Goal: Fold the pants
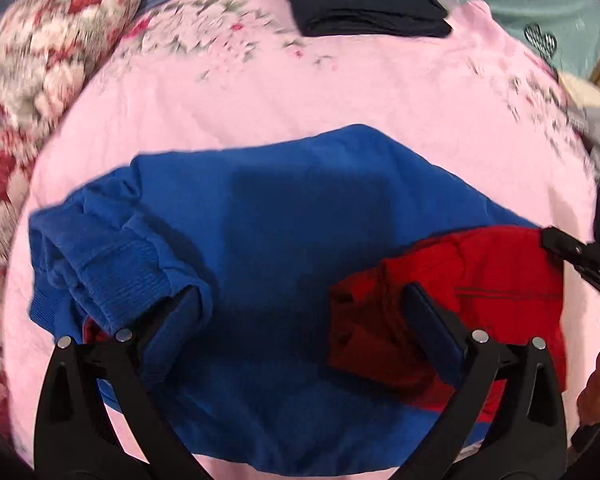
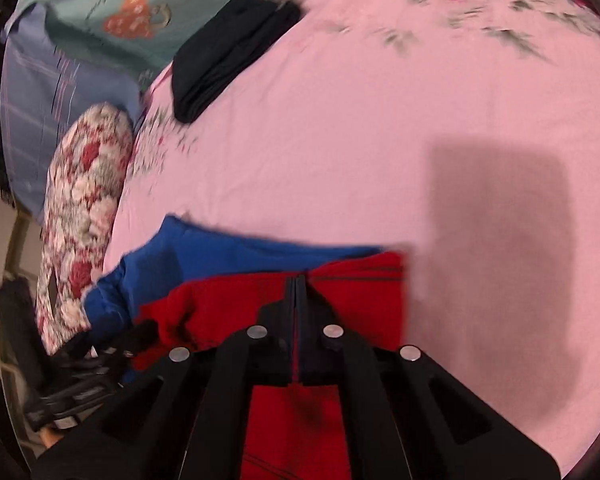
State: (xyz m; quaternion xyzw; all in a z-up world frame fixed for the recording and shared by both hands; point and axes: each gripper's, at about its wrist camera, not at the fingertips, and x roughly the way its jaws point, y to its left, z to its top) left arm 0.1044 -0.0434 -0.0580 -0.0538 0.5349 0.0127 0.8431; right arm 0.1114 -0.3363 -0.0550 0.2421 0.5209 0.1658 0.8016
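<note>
Two grippers work the pants (image 1: 284,240), spread blue-and-red on the pink sheet (image 1: 260,96): left of their red panel the left gripper (image 1: 304,304) stands wide open over blue cloth, while the right gripper (image 2: 296,284) pinches that panel's edge, probably to fold it.

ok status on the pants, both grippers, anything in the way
Left gripper open over the blue and red pants. Right gripper shut on their red part. Folded dark garment well clear.

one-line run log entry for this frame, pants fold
stage: folding | left claw: open over blue-and-red pants | right claw: shut on red part | surface: pink bedsheet | folded dark garment: apart, far side
</note>
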